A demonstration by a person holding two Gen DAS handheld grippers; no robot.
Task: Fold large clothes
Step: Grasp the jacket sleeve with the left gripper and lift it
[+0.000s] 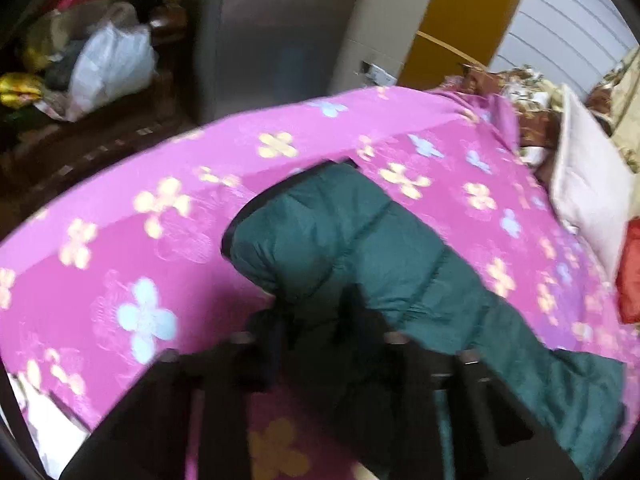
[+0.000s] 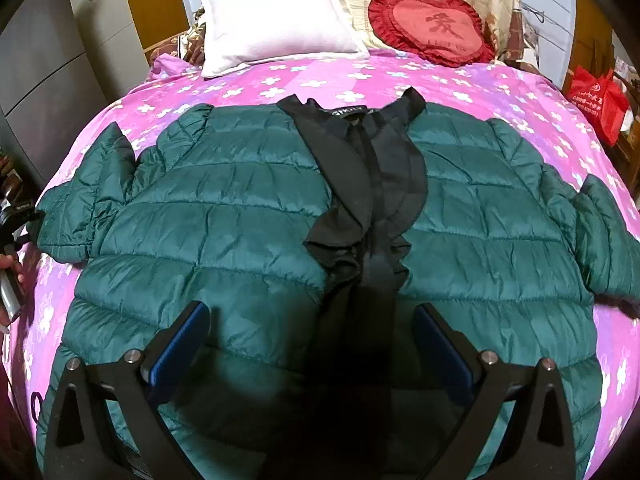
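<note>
Lying flat on the pink flowery blanket (image 2: 400,76), the puffy green jacket (image 2: 224,216) is showing its black lining. The right gripper (image 2: 312,336) is hovering wide apart above it. The left gripper (image 1: 316,328) is pinching the sleeve (image 1: 320,232).

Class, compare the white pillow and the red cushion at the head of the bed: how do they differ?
The white pillow is rectangular; the red cushion is heart-shaped. The white pillow is plain with flat edges, while the red cushion has a ruffled border and a dark character in its middle. The white pillow sits left, the red cushion right. Both rest at the far edge of the pink floral bedspread.
</note>
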